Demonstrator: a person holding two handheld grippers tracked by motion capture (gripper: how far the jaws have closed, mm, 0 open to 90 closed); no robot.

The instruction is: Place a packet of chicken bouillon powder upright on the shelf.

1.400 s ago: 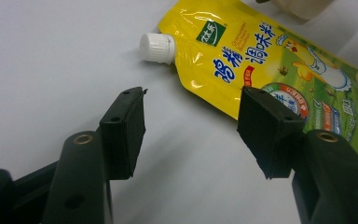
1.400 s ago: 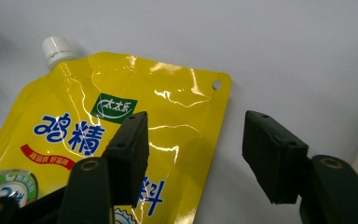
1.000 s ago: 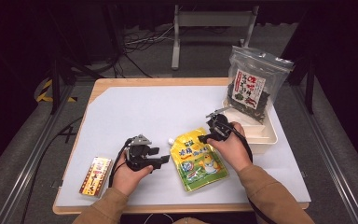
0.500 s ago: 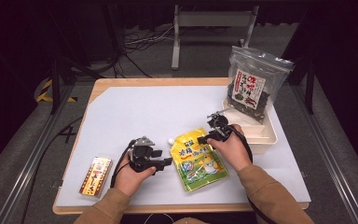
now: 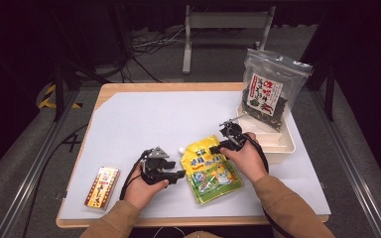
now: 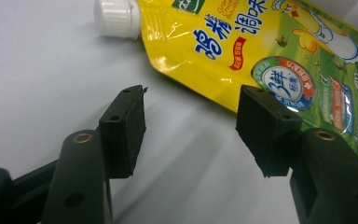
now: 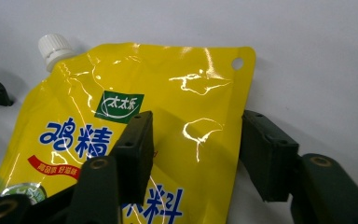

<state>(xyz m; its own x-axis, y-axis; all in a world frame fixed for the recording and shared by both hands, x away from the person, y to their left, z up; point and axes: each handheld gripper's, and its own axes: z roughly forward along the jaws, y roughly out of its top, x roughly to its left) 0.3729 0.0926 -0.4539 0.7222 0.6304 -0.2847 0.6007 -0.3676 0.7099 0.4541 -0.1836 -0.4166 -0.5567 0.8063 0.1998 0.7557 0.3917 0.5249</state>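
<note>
Right gripper view: our right claw (image 7: pixel 193 149) has been closing, jaws astride the yellow spouted pouch's (image 7: pixel 135 135) top edge; left claw (image 6: pixel 191 135) gapes empty beside it.

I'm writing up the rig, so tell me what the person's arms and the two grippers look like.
Both arms wear tan long sleeves. The left gripper is black with a grey three-cornered plate on top; the right gripper is black too. Each has two blocky black jaws with brass-coloured rivets, and a black cable trails back along the forearm.
</note>
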